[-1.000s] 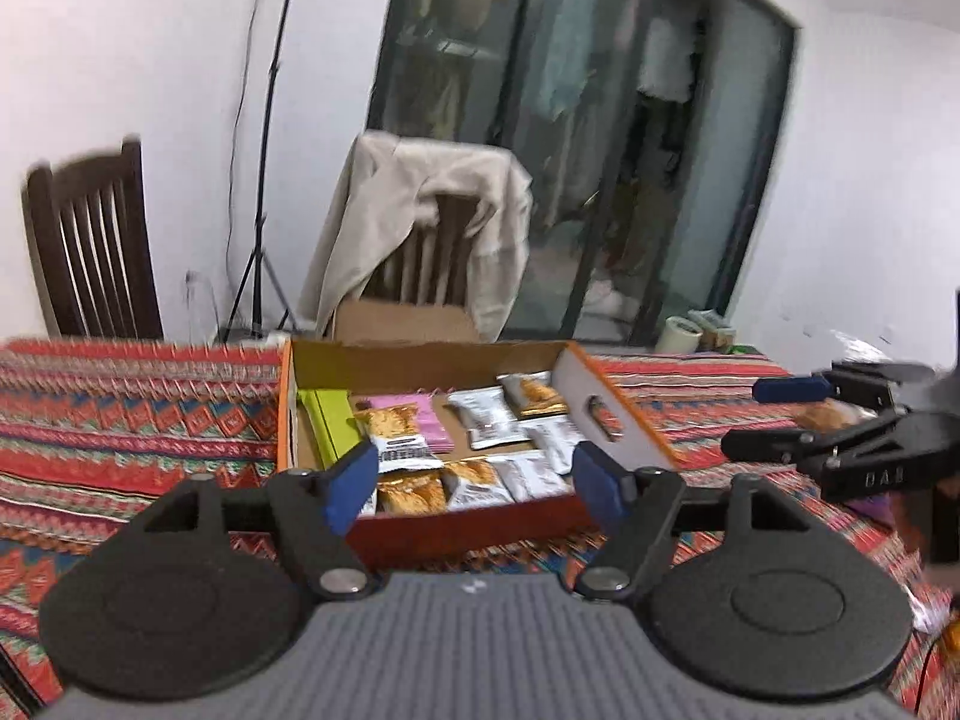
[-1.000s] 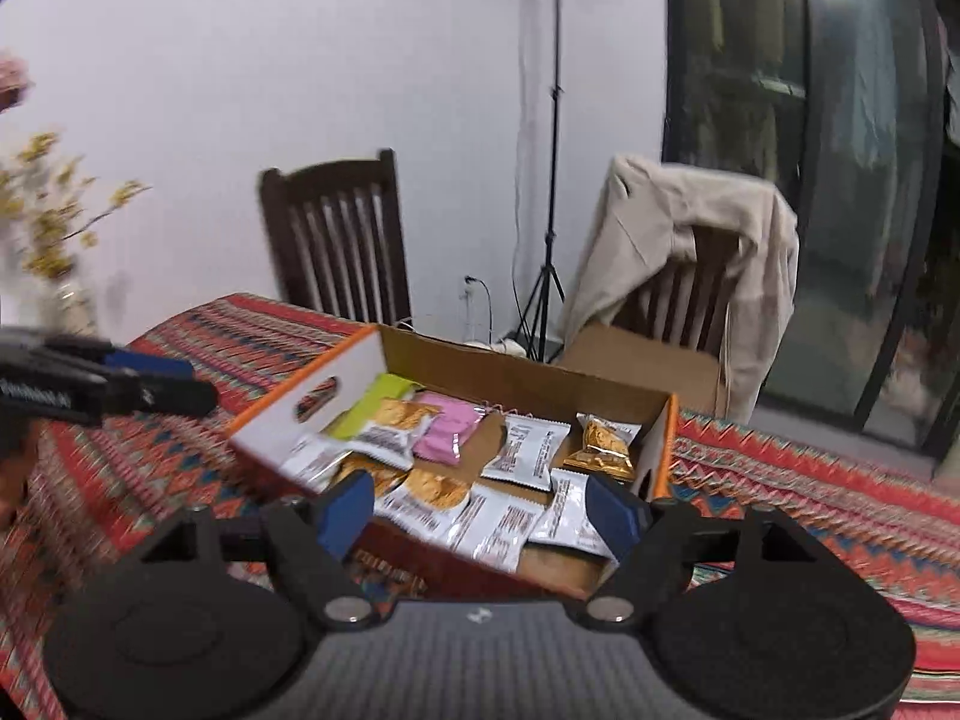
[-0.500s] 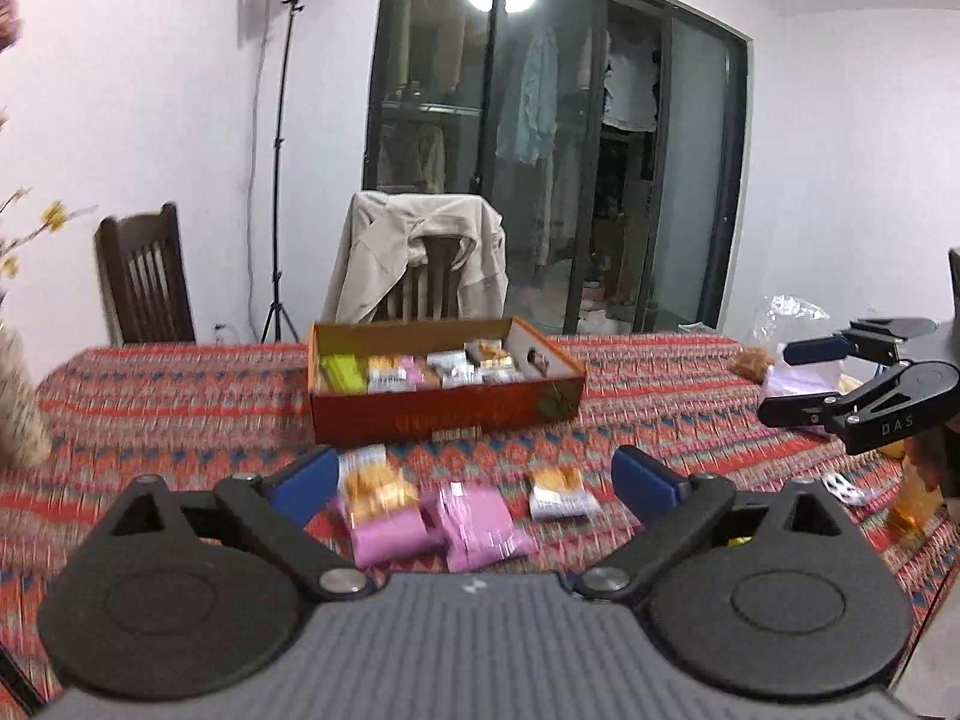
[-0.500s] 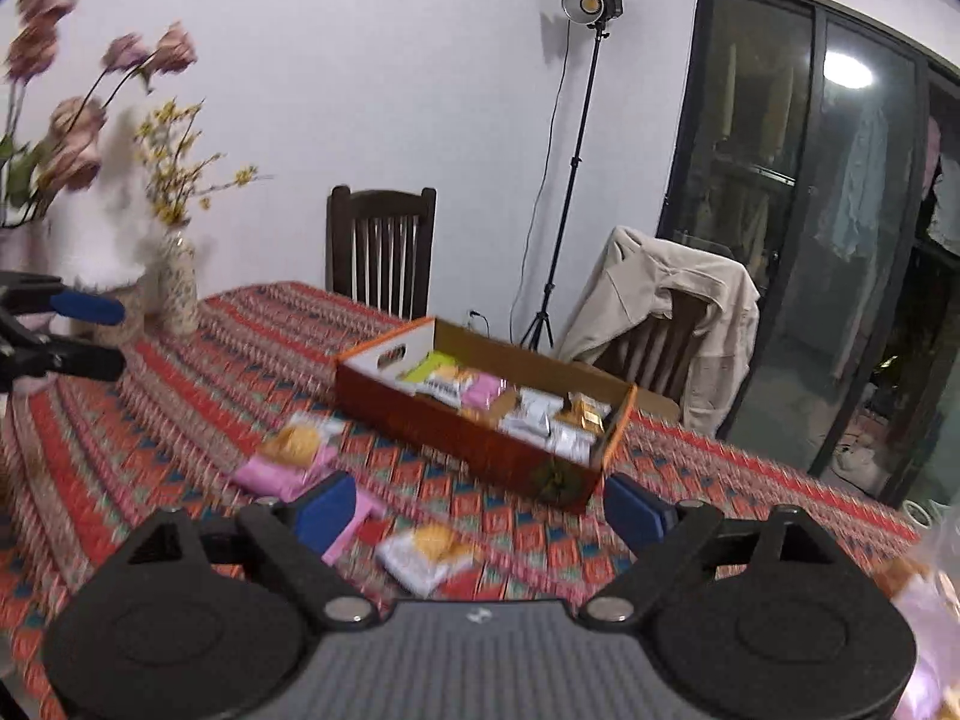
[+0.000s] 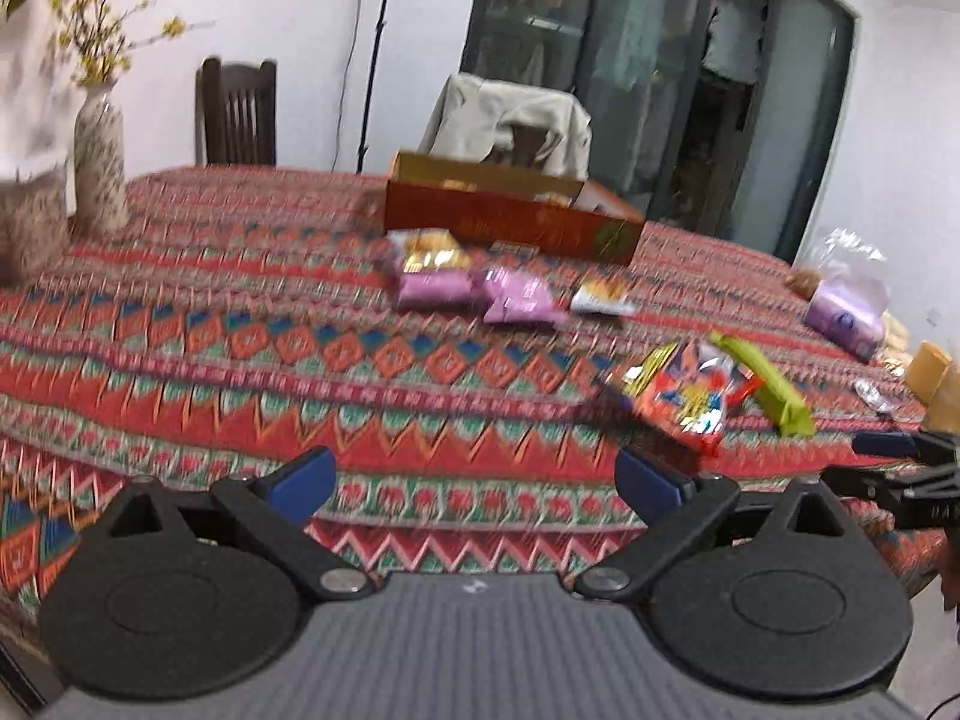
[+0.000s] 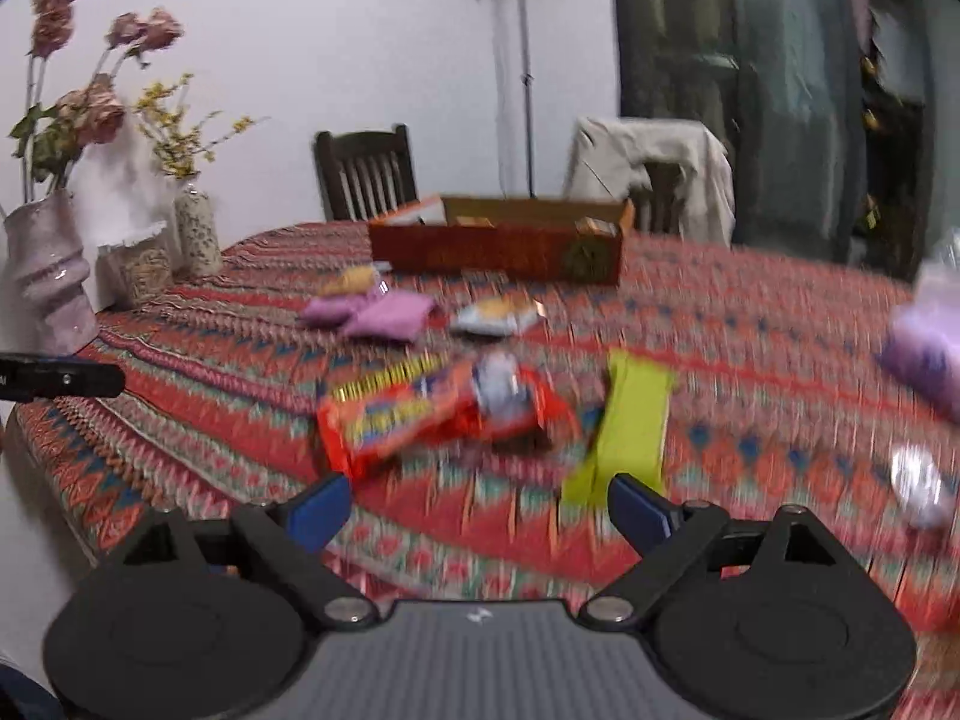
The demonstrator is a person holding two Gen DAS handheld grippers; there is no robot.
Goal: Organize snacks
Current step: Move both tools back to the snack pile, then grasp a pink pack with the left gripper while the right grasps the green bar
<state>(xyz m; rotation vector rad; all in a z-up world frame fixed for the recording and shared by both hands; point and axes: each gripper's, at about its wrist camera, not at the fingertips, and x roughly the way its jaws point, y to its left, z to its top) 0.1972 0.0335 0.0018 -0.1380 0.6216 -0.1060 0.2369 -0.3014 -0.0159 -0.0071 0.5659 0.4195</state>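
Observation:
An open cardboard snack box (image 5: 510, 216) (image 6: 498, 246) stands at the far side of the patterned tablecloth (image 5: 270, 360). In front of it lie two pink packets (image 5: 480, 291) (image 6: 372, 312) and a small white packet (image 5: 600, 297) (image 6: 498, 315). Nearer lie a red snack bag (image 5: 690, 399) (image 6: 432, 414) and a green bar (image 5: 762, 384) (image 6: 630, 426). My left gripper (image 5: 477, 480) is open and empty near the table's front edge. My right gripper (image 6: 480, 507) is open and empty just before the red bag and green bar.
Vases with flowers (image 6: 48, 276) (image 5: 99, 162) stand at the table's left. A purple pack in clear plastic (image 5: 846, 306) (image 6: 924, 354) and small items lie at the right. Two chairs (image 6: 366, 174), one draped with a jacket (image 5: 510, 120), stand behind the table.
Both grippers have pulled back from above the box toward the table's front edge and dropped lower. The red bag and green bar have come into view. Both stay open.

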